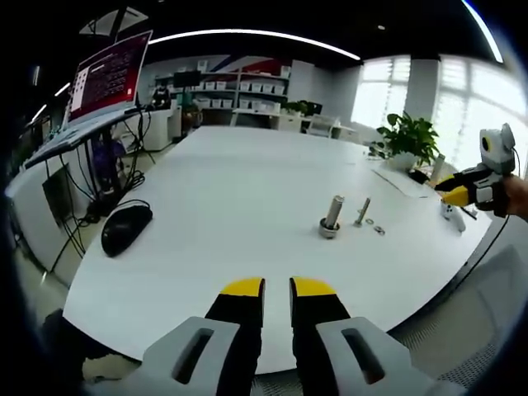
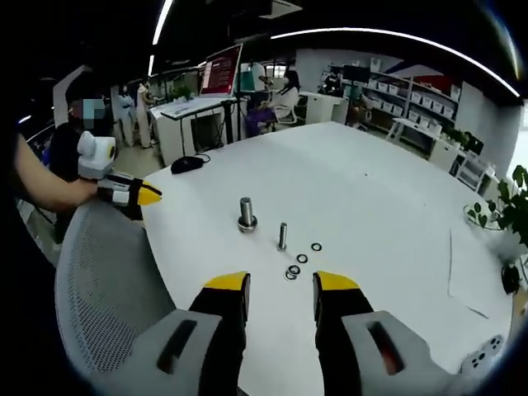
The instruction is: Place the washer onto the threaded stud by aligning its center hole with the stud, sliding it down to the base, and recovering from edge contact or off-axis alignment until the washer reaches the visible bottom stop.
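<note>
Left gripper view: left gripper sits low over the near edge of the white table, jaws close together with a narrow gap, nothing between them. Mid-table stands the larger threaded stud upright on its wide base; just beside it on the right a thinner stud, slightly tilted in this view. Small washers lie flat on the table next to the thin stud, too small to count here. Black mouse near the table's left edge, monitor on a desk behind, potted plant at the far right. Right gripper comes in from the right, held in a hand, off the table edge. Right gripper view: right gripper jaws apart, empty, hovering over the table just short of the washers; four rings visible, all lying flat beside the thin stud, none on either stud. Larger stud stands further left. Left gripper at the left, over a mesh chair back; cannot tell its jaw state from here.
</note>
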### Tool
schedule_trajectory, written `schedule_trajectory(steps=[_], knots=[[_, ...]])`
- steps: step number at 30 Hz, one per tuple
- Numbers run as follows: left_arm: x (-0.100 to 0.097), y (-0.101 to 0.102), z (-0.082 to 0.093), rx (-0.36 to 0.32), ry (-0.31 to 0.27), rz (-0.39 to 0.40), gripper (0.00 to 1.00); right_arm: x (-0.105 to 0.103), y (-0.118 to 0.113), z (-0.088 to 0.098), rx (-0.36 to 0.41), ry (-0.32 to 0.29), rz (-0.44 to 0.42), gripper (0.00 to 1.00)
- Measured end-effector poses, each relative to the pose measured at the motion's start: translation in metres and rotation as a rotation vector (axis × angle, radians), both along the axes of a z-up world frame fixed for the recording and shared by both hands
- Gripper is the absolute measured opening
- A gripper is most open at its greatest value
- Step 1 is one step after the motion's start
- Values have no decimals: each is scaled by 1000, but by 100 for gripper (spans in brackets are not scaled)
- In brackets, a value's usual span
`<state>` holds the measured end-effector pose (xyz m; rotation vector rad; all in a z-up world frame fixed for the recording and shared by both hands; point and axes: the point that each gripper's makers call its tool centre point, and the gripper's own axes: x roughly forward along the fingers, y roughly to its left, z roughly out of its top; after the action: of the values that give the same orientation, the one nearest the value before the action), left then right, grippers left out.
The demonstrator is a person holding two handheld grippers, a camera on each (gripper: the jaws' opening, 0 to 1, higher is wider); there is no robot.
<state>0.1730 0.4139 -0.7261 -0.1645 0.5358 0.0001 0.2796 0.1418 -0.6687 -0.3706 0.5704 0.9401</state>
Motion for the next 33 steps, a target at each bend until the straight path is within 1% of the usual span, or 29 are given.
schedule_trajectory(steps=[8, 9, 11, 14, 17, 21, 26, 29, 33], knots=[[0, 1, -1, 6, 6, 1, 9, -11, -25, -10, 0, 6, -58, 32], [0, 1, -1, 5, 9, -2, 9, -12, -27, -11, 1, 7, -62, 32], [-1, 0, -2, 10, 15, -4, 9, -15, -28, -13, 2, 17, -54, 28], [-1, -1, -3, 7, 19, -9, 9, -15, -32, -15, -6, 10, -66, 29], [-2, -1, -3, 12, 27, -7, 9, -15, -34, -18, 0, 21, -74, 29], [-2, -1, -5, 17, 38, -12, 9, -11, -37, -29, -16, 34, -78, 29], [-2, 0, -4, 23, 37, -7, 9, -5, -33, -38, -37, 58, -58, 30], [-3, 0, -5, 20, 39, -4, 9, -1, -27, -41, -47, 66, -31, 30], [-3, 1, -4, 17, 28, 5, 9, 10, -17, -52, -88, 83, 23, 30]])
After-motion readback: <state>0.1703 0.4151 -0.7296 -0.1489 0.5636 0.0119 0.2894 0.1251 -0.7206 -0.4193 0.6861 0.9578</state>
